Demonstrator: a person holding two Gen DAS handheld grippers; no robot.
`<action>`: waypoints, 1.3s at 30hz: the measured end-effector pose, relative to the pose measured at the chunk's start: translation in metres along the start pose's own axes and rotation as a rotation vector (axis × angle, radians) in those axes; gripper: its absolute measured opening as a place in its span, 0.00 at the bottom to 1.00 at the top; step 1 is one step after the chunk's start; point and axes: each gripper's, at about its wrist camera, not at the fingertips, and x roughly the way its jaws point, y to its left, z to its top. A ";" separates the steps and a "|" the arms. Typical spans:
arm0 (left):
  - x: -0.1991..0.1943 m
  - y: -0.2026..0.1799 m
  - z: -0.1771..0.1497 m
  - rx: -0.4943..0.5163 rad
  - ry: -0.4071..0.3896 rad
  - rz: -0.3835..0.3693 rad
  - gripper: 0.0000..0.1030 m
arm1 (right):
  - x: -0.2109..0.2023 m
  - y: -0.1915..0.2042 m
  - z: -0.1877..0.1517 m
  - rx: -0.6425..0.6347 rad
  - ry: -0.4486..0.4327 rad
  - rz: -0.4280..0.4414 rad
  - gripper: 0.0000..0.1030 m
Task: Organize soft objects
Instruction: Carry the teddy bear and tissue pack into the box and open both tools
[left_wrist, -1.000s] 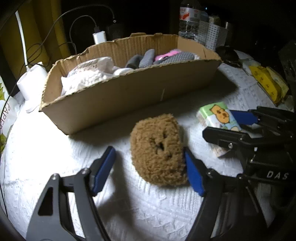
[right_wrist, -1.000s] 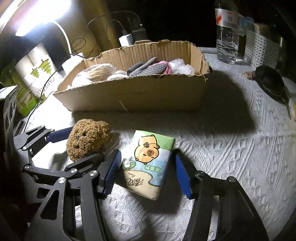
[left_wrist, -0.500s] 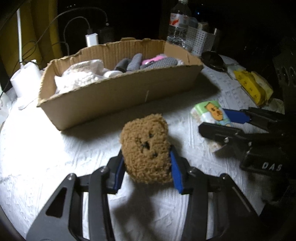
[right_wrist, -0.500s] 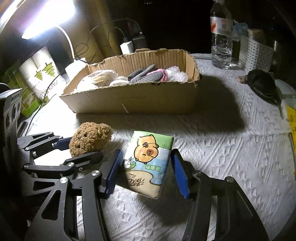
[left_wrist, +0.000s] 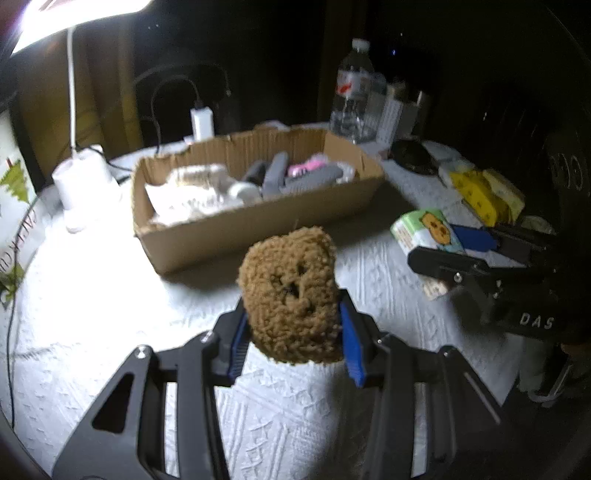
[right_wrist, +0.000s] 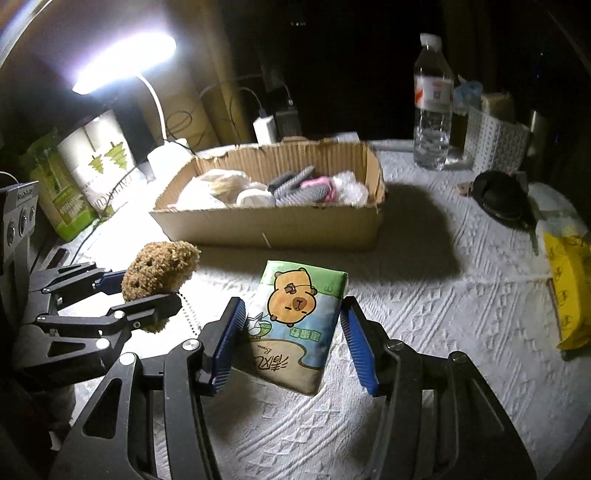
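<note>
My left gripper (left_wrist: 293, 339) is shut on a brown fuzzy plush (left_wrist: 291, 295) and holds it above the white tablecloth; the plush also shows in the right wrist view (right_wrist: 159, 269). My right gripper (right_wrist: 295, 343) is shut on a tissue pack with a capybara print (right_wrist: 295, 325) and holds it tilted, lifted off the cloth; the pack also shows in the left wrist view (left_wrist: 424, 229). A cardboard box (left_wrist: 258, 221) with socks and white soft items stands behind both, also in the right wrist view (right_wrist: 273, 225).
A water bottle (right_wrist: 432, 107), a white perforated basket (right_wrist: 495, 144) and a black object (right_wrist: 498, 199) stand at the back right. Yellow packs (right_wrist: 569, 295) lie at the right. A lamp base (left_wrist: 81, 184), chargers and paper packs (right_wrist: 96, 158) are at the left.
My left gripper closed on the brown plush and lifted it off the cloth. My right gripper closed on the tissue pack and raised it. Both views pulled back from the box.
</note>
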 end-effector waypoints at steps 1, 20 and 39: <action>-0.004 0.000 0.003 -0.001 -0.011 0.002 0.43 | -0.004 0.001 0.002 -0.004 -0.008 -0.001 0.55; -0.056 -0.007 0.070 0.045 -0.205 0.025 0.43 | -0.042 0.005 0.062 -0.064 -0.146 -0.001 0.55; -0.035 0.017 0.121 -0.017 -0.269 0.020 0.43 | -0.017 -0.010 0.117 -0.084 -0.194 -0.020 0.55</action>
